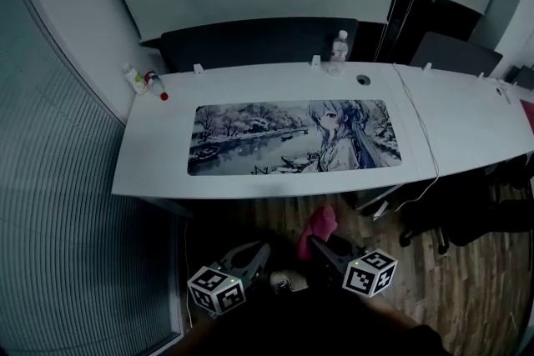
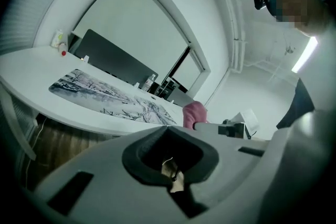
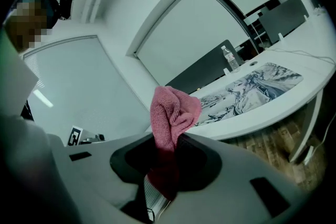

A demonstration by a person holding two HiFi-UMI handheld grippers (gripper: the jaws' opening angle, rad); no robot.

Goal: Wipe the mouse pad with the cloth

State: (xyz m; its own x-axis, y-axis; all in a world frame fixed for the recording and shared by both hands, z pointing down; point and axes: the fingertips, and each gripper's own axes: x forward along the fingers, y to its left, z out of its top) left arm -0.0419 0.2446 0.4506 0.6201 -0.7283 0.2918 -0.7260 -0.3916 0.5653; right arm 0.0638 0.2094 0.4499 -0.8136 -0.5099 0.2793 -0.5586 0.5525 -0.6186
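The long mouse pad [image 1: 296, 137] with a printed drawing lies flat in the middle of the white desk [image 1: 158, 171]. Both grippers hang below the desk's near edge, over the wooden floor. My right gripper [image 1: 315, 244] is shut on a pink cloth [image 1: 320, 223], which sticks up bunched from its jaws [image 3: 170, 113]. My left gripper [image 1: 259, 252] sits just left of it, jaws together with nothing between them [image 2: 169, 131]. From the left gripper view the cloth [image 2: 194, 113] shows beyond the jaws, with the pad [image 2: 105, 94] behind. The pad [image 3: 247, 92] lies ahead to the right in the right gripper view.
A clear water bottle [image 1: 338, 46] stands at the desk's back edge near a cable hole [image 1: 362, 80]. Small bottles [image 1: 138, 79] sit at the back left corner. A white cable [image 1: 421, 129] runs across the desk right of the pad. Dark chairs [image 1: 259, 42] stand behind.
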